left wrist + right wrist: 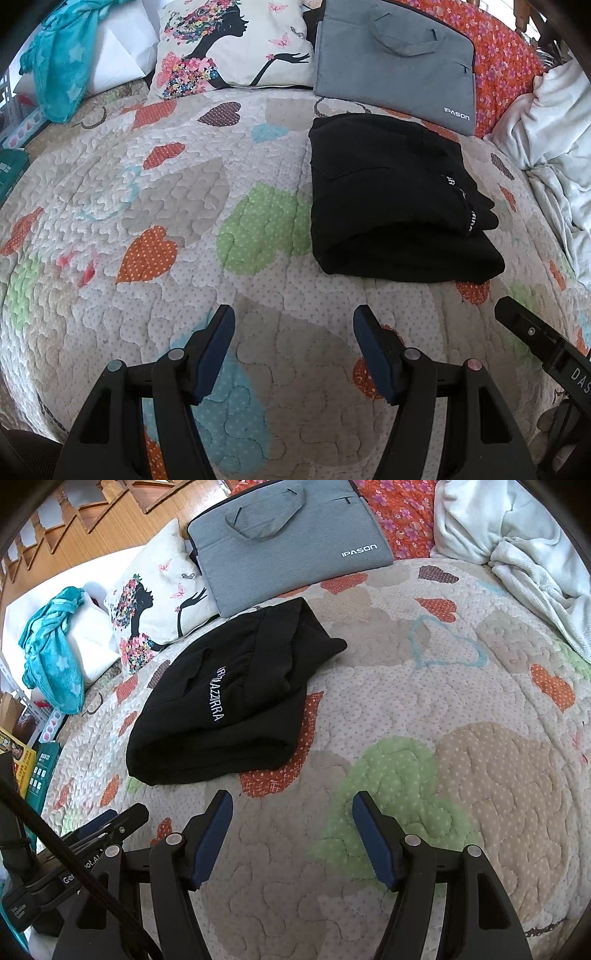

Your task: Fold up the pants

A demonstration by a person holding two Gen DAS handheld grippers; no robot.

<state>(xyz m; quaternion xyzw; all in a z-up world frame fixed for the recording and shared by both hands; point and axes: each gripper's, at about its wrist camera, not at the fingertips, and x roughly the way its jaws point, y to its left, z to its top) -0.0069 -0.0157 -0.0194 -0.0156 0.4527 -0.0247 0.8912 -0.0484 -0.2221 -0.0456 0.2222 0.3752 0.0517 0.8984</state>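
Though folded, pants (229, 701) beyond tool (291, 834).

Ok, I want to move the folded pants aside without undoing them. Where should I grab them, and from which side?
Probably the thick rolled fold of the pants, on the edge nearest the open right hand-held gripper. Come in low from that near side: all the layers meet there, whereas the far end has loose flaps.

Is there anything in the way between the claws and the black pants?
Nothing visible. Only bare quilt lies between the open right claw, the open left claw and the folded black pants.
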